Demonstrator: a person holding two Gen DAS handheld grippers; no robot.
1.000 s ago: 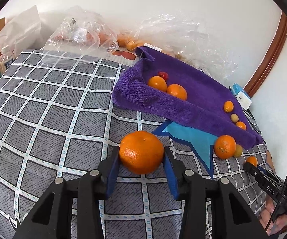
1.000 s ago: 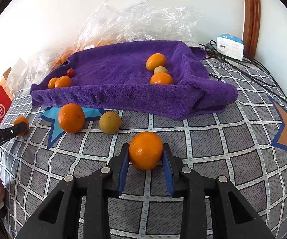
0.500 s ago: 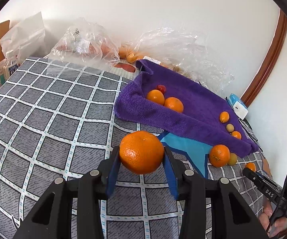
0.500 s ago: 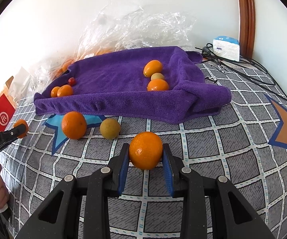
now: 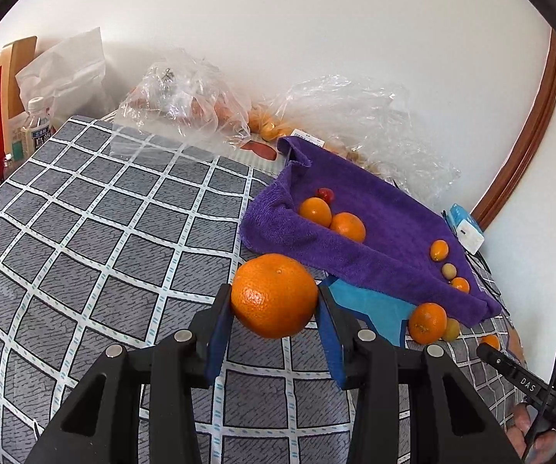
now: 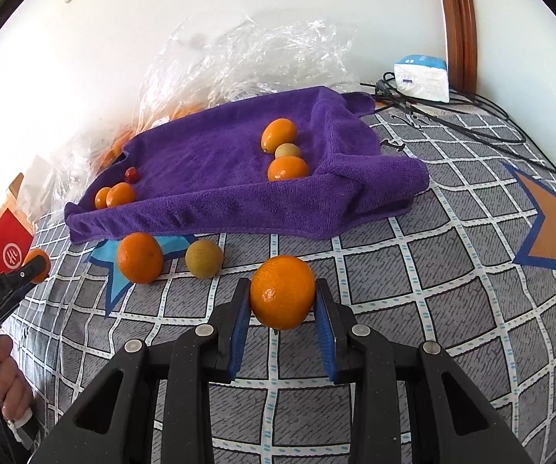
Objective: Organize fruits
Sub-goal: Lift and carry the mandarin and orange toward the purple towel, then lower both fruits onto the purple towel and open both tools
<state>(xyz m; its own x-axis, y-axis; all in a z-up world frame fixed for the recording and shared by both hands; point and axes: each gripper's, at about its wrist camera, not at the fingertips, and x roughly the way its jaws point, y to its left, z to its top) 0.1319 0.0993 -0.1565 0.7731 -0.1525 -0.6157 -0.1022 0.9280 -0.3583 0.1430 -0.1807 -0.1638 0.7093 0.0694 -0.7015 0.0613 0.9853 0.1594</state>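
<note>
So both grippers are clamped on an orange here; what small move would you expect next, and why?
Probably carry the oranges forward over the purple towel and set them down there. The left gripper grips a large orange, the right gripper a smaller orange, both off the checked cover. Sorted fruit already lies on the towel, and two loose fruits wait in front of it.

A towel (image 6: 216,178) lies on the far middle of the bed cover (image 6: 413,301), plastic bags (image 6: 239,58) behind it against the wall. On the towel, three fruits (image 6: 283,149) sit in a near-to-far row at its right, and three more (image 6: 117,193) at its left end. Just before the towel's near edge lie an orange (image 6: 140,257) and, to its right, a smaller fruit (image 6: 203,259). Far right of the towel, cables (image 6: 451,116) and a box (image 6: 422,77) lie near the wall.
</note>
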